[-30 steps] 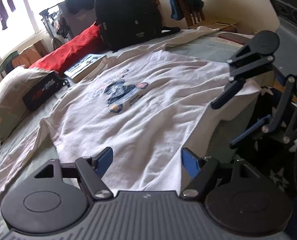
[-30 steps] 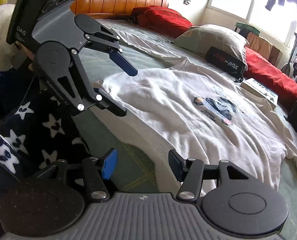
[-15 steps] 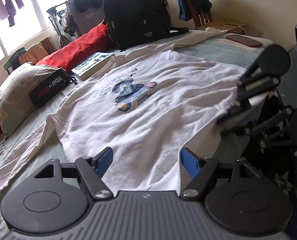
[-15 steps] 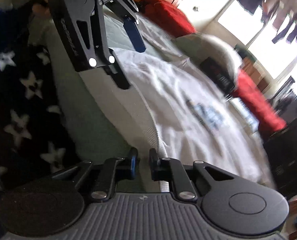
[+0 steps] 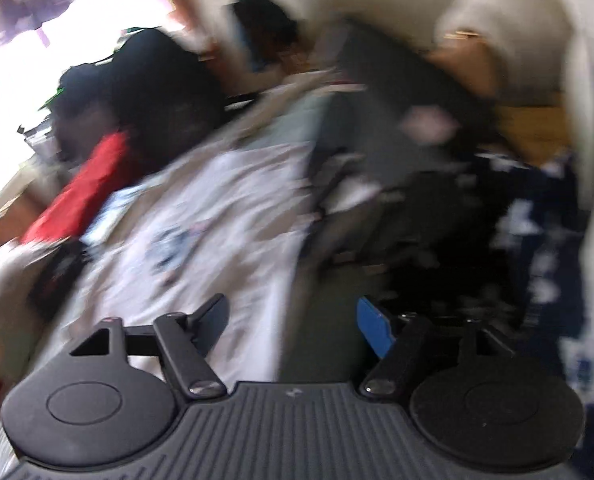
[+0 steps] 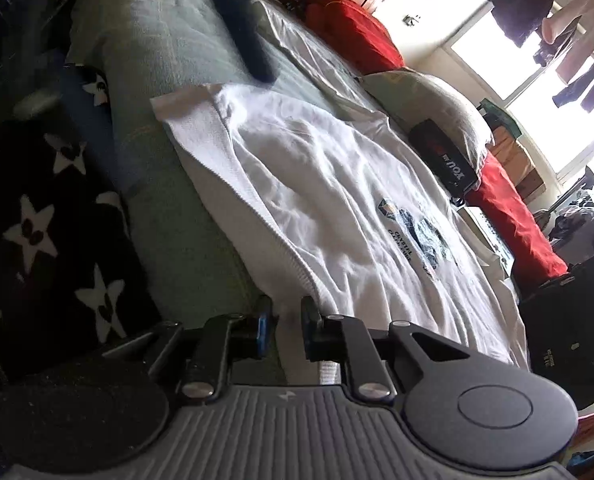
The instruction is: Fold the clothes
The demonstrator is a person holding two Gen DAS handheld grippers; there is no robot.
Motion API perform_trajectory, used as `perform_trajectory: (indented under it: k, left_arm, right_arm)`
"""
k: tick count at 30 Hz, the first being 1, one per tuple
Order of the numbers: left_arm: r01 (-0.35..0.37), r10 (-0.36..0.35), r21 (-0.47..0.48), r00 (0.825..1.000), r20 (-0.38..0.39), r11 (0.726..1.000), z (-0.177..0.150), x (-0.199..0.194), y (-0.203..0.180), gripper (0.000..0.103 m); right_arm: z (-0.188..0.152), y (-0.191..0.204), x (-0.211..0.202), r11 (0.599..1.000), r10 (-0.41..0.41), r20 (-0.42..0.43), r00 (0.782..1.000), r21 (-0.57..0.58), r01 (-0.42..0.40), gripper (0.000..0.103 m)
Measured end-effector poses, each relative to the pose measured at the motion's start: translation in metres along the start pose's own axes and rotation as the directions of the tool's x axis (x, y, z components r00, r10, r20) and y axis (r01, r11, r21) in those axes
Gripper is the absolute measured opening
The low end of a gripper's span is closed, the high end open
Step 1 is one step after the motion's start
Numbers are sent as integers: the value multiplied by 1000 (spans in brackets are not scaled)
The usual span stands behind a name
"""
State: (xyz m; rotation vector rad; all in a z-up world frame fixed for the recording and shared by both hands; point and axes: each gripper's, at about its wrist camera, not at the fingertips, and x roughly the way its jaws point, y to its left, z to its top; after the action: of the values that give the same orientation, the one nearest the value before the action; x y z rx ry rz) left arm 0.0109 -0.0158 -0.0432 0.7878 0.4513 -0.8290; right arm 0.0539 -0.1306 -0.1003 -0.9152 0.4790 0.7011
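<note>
A white shirt (image 6: pixel 337 200) with a dark chest print lies spread flat on the green bedsheet (image 6: pixel 185 240). My right gripper (image 6: pixel 287 322) sits at the shirt's near ribbed hem. Its jaws are nearly together with the hem pinched between them, and they are opening slightly. The left wrist view is heavily blurred. There my left gripper (image 5: pixel 293 322) is open and its jaws are closing. The side edge of the shirt (image 5: pixel 201 240) lies between the fingers, untouched by the pads. In the right wrist view a dark blurred shape (image 6: pixel 241 28) above the far hem corner is the left gripper.
Red pillows (image 6: pixel 513 216), a grey pillow (image 6: pixel 429 108) and a black pouch (image 6: pixel 443 156) line the far side of the bed. A book (image 6: pixel 493 236) and a black backpack (image 6: pixel 577 320) lie to the right. Dark star-patterned fabric (image 6: pixel 37 220) fills the near left.
My right gripper went from open to nearly shut on the hem and rolled. The left wrist view swung right and turned blurry, and the left jaws narrowed a little.
</note>
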Motion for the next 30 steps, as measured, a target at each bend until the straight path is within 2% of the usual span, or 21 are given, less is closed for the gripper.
perform_trajectory:
  k: [2, 6, 13, 15, 16, 21, 25, 28, 29, 30]
  left_arm:
    - [38, -37, 7, 999, -28, 999, 1, 16, -4, 62]
    - [81, -84, -52, 995, -61, 995, 1, 45, 2, 59]
    - [-37, 28, -86, 994, -106, 996, 3, 57, 24, 60]
    - [-66, 58, -59, 989, -134, 996, 1, 59, 23, 58]
    - [-80, 73, -45, 986, -147, 996, 0, 60, 22, 52]
    - [-123, 122, 3, 978, -170, 992, 0, 64, 13, 32]
    - [-154, 158, 39, 971, -182, 987, -1, 65, 9, 31]
    - [-197, 211, 88, 957, -200, 976, -7, 61, 7, 31]
    - [-198, 213, 92, 956, -203, 976, -8, 61, 5, 29]
    - [-197, 213, 94, 955, -205, 976, -10, 61, 3, 23]
  right_arm:
    - [0, -4, -1, 1000, 12, 3, 1000, 20, -12, 19]
    - [-1, -11, -5, 998, 32, 10, 999, 60, -33, 20]
    - [-7, -10, -11, 997, 42, 8, 999, 63, -42, 27]
    - [-7, -10, -11, 996, 48, 10, 999, 70, -48, 28]
    - [-7, -10, -11, 996, 50, 11, 999, 73, -51, 28]
    - [-2, -2, -5, 998, 34, 14, 999, 47, -34, 29]
    - [-3, 7, -3, 999, -27, 12, 1000, -28, 27, 30]
    - [-13, 4, -4, 994, -93, -6, 996, -51, 93, 30]
    - [-16, 2, -5, 994, -104, -10, 995, -41, 104, 29]
    - [-19, 0, -5, 993, -115, -15, 993, -32, 114, 27]
